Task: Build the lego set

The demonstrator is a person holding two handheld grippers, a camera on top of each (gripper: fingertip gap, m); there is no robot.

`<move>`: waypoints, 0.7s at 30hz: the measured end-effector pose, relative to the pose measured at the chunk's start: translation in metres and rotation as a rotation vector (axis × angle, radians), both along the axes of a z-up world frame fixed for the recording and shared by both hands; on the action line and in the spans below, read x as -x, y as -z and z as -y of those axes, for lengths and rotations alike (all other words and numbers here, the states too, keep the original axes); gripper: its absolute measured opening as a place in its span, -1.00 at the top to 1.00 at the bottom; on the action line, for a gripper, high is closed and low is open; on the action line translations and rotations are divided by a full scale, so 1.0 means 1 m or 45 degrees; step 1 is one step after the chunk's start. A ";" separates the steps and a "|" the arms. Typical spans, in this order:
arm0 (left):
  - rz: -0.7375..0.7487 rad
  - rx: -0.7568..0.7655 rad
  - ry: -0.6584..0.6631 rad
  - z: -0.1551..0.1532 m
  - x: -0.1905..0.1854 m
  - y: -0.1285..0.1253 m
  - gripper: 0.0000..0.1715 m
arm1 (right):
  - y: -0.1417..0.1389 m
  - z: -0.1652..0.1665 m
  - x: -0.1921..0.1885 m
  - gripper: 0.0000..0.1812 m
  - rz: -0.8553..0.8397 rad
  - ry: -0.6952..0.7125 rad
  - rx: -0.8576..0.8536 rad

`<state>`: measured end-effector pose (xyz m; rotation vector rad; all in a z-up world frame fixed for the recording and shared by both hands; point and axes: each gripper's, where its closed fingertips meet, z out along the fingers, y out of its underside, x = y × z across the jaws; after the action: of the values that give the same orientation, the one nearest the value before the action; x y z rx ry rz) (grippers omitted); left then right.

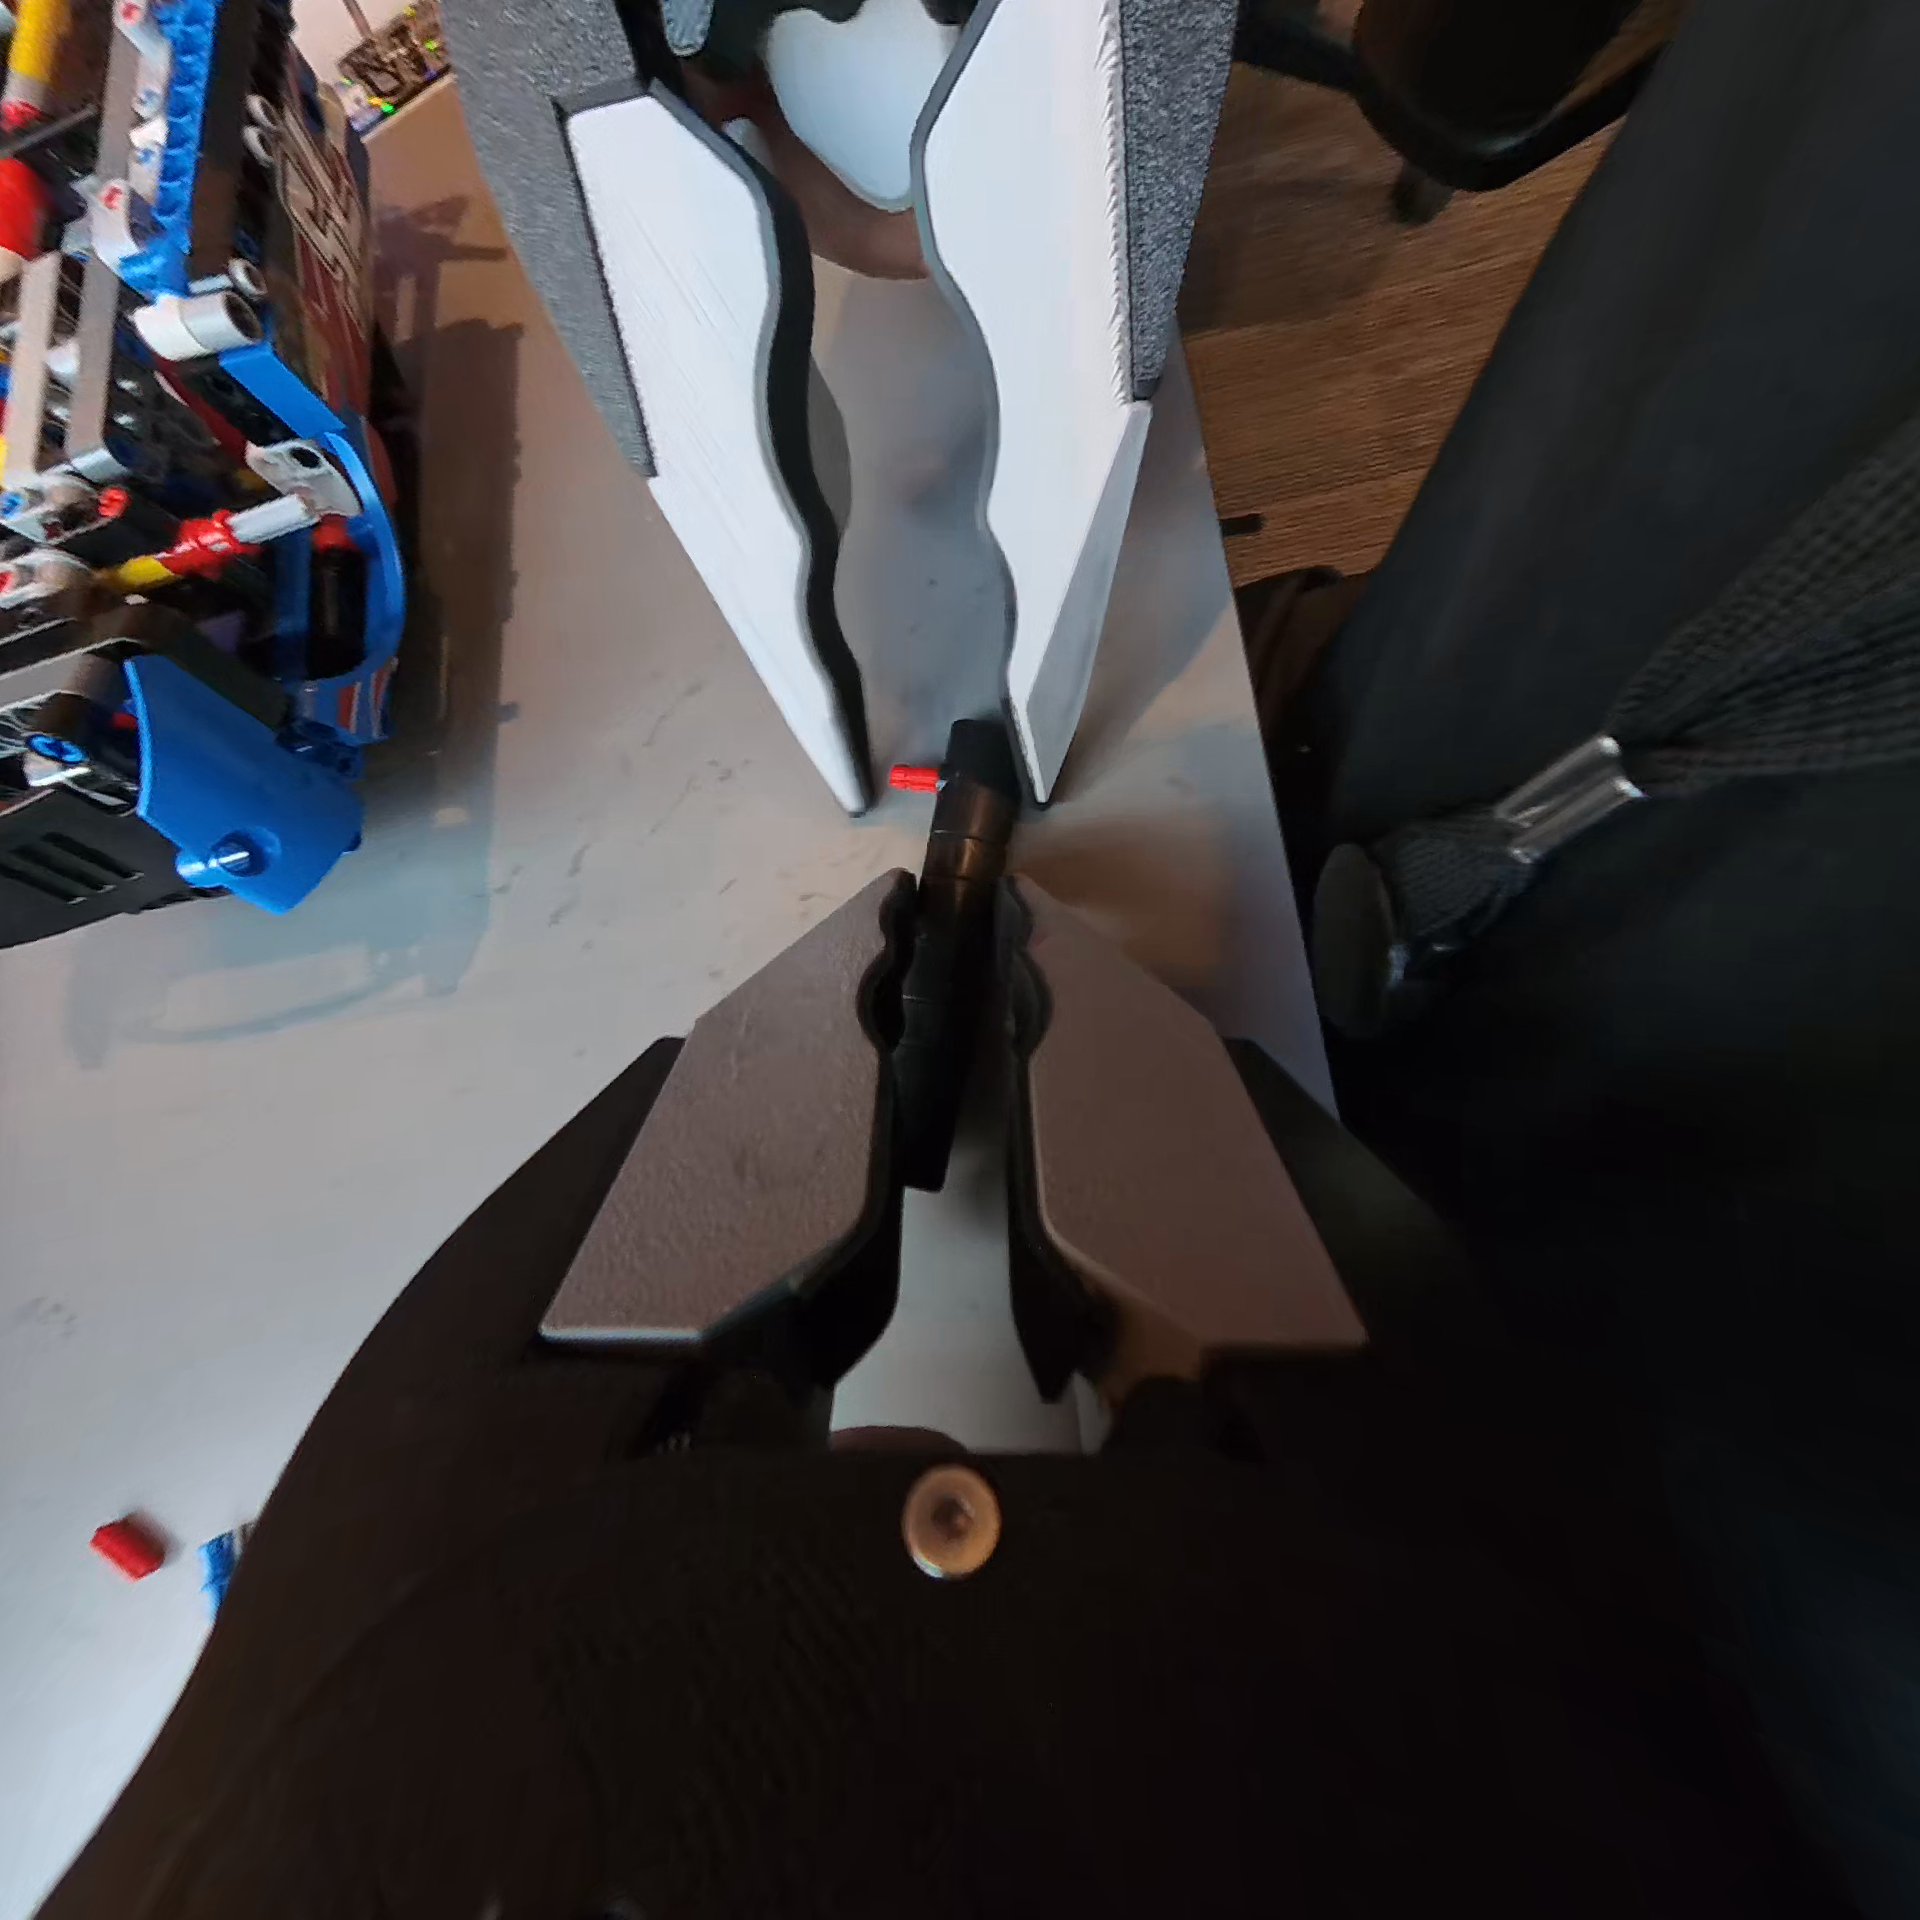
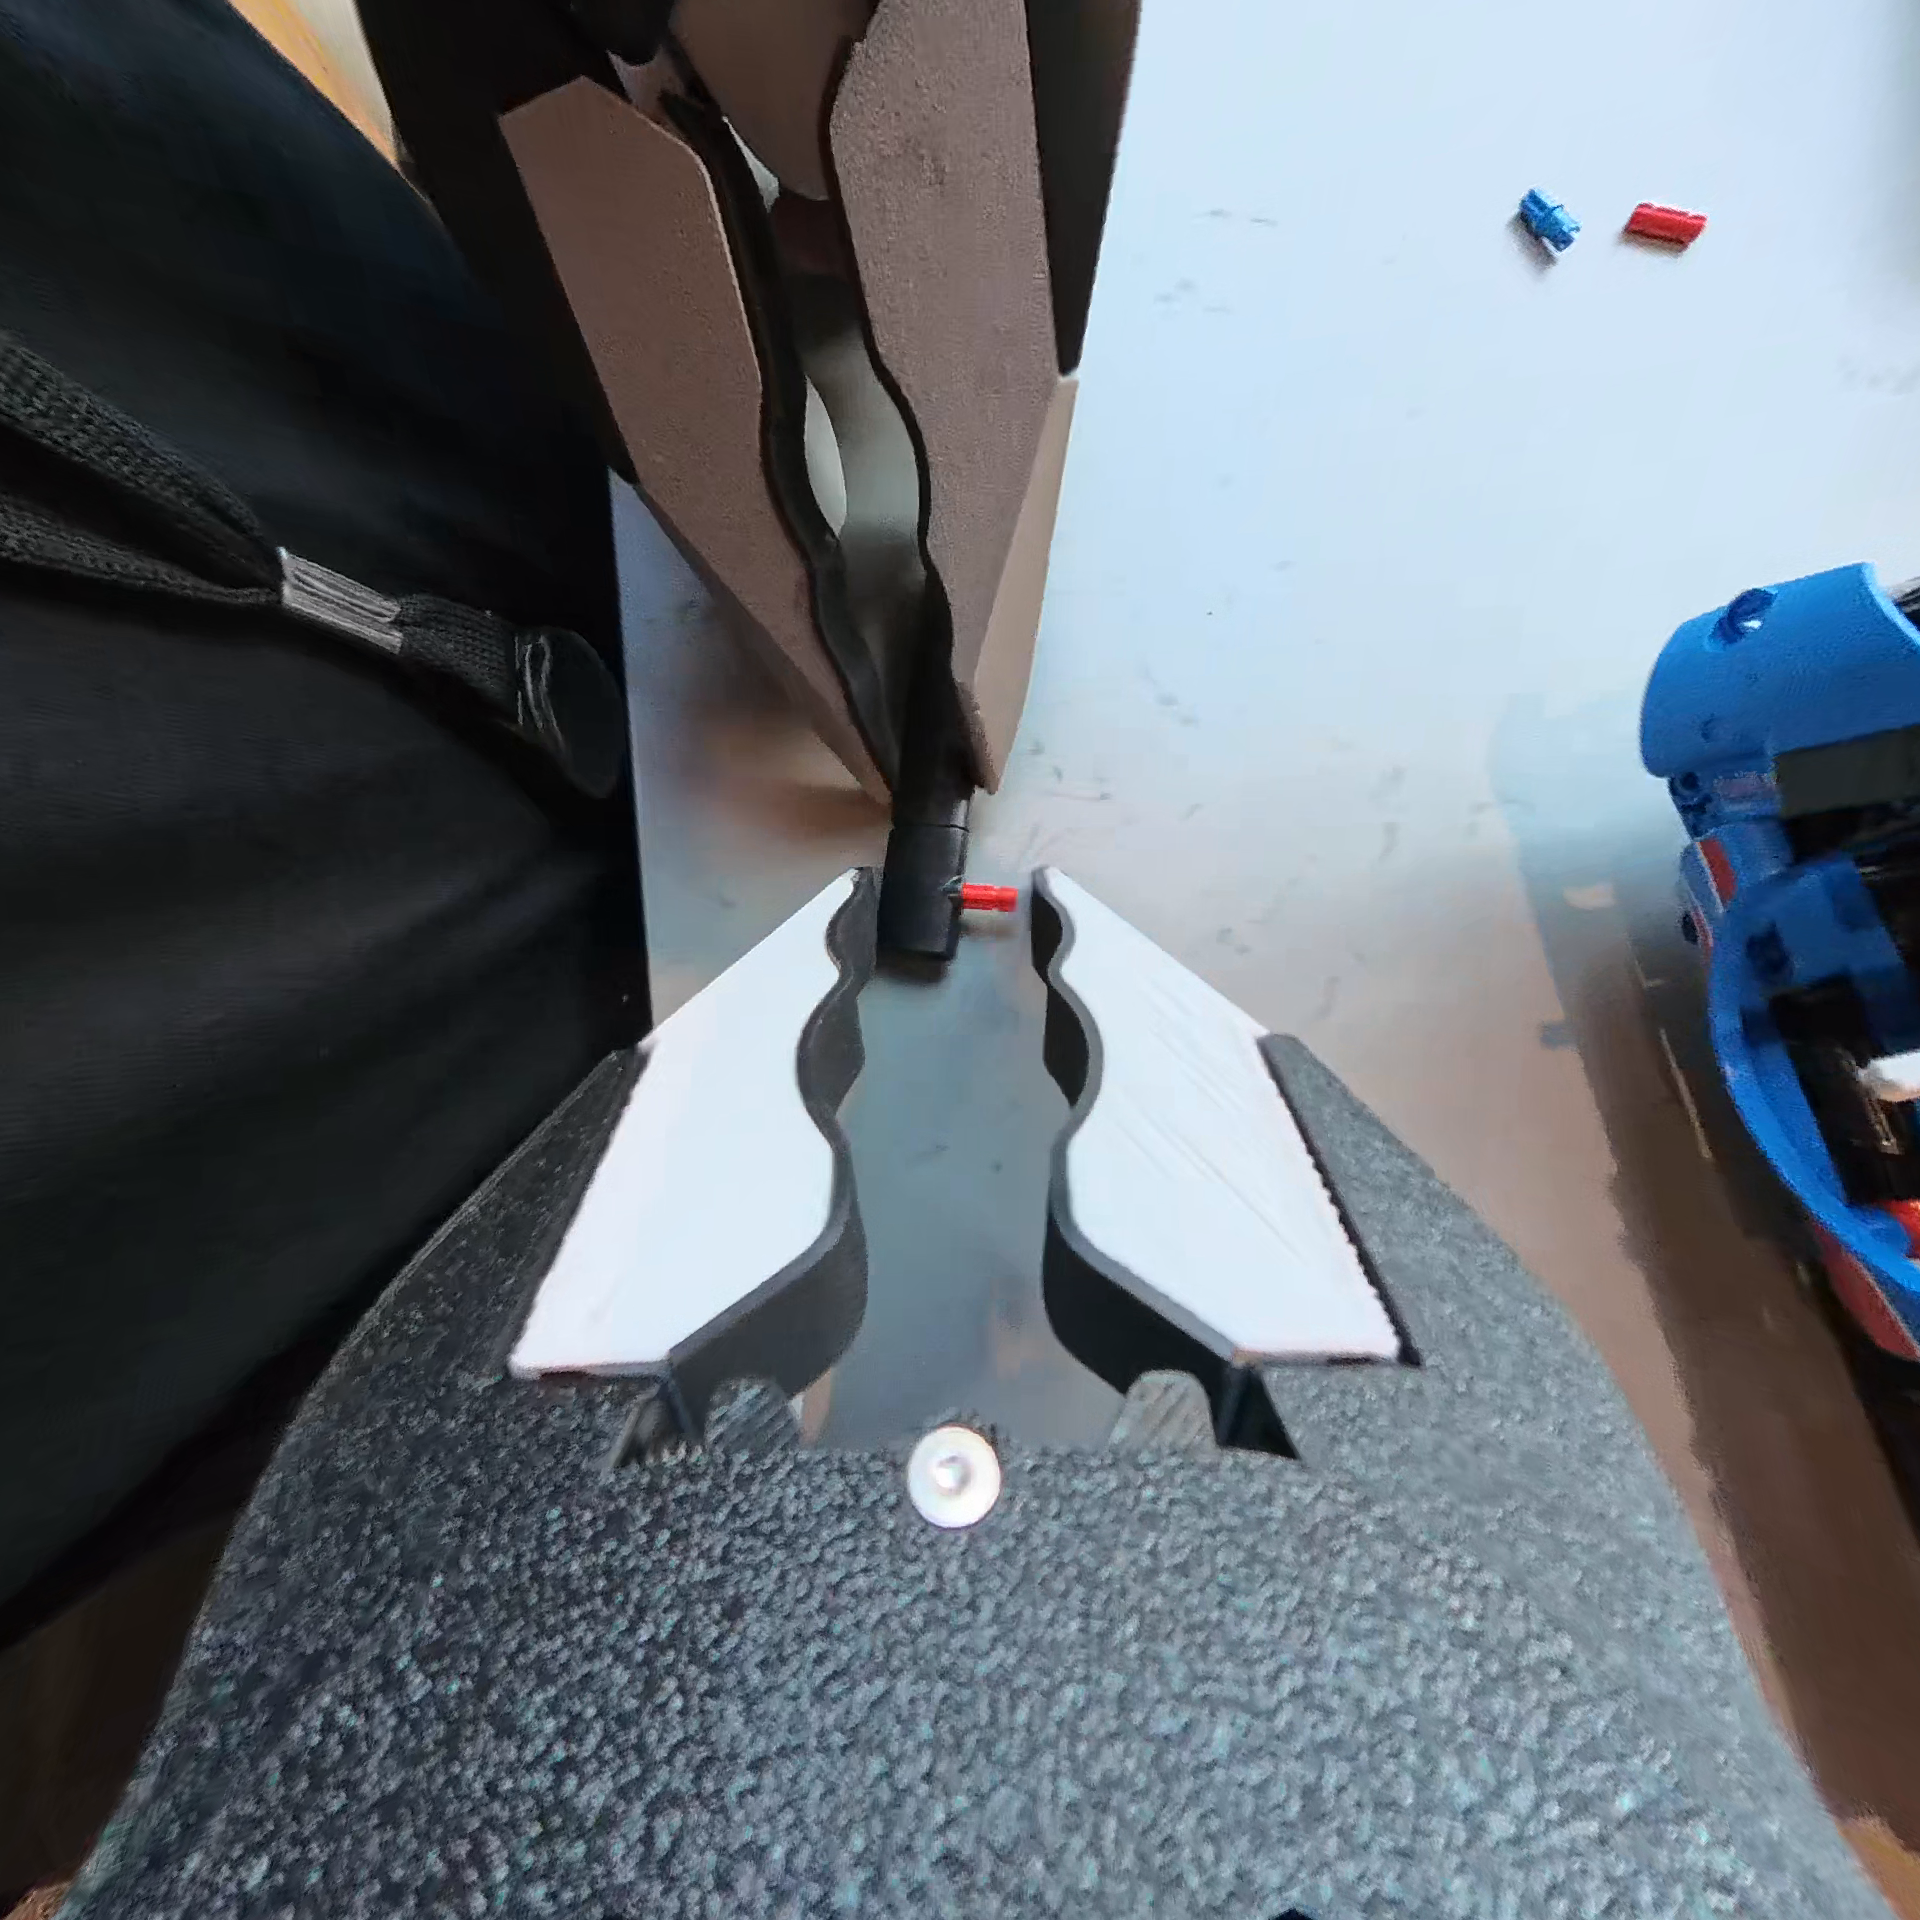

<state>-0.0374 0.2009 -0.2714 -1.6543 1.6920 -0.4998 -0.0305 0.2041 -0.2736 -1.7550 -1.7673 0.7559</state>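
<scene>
My left gripper (image 1: pixel 956 894) is shut on a black lego beam (image 1: pixel 951 987) and holds it just above the white table (image 1: pixel 416 1195). A small red pin (image 1: pixel 912 776) sticks out sideways from the beam's far end. My right gripper (image 2: pixel 951 894) is open, and its white fingertips straddle that beam end (image 2: pixel 920 894) and the red pin (image 2: pixel 985 896) without closing on them. The right gripper also shows in the left wrist view (image 1: pixel 945 795), coming in from above. The left gripper shows in the right wrist view (image 2: pixel 935 779), brown fingers pinched on the beam.
A partly built blue lego car (image 1: pixel 208 520) stands on the table to one side; it also shows in the right wrist view (image 2: pixel 1818 987). A loose red piece (image 2: pixel 1665 223) and a blue piece (image 2: pixel 1548 220) lie farther off. A person's dark clothing (image 2: pixel 260 831) is at the table edge. Both grippers' tips are close together, under 4 cm apart. The blue piece (image 2: pixel 1548 220) is about equally far from each gripper, around 20 centimetres.
</scene>
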 end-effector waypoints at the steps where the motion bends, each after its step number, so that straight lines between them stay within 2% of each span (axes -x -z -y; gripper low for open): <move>1: 0.000 -0.014 -0.006 -0.001 0.000 0.000 0.85 | 0.000 0.001 0.000 0.69 -0.009 -0.009 -0.012; 21: 0.006 0.036 -0.031 -0.001 -0.001 0.000 0.84 | 0.000 0.003 0.000 0.75 -0.031 -0.042 -0.082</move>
<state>-0.0365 0.2018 -0.2712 -1.6906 1.6660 -0.5174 -0.0307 0.2011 -0.2738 -1.6720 -1.7885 0.7226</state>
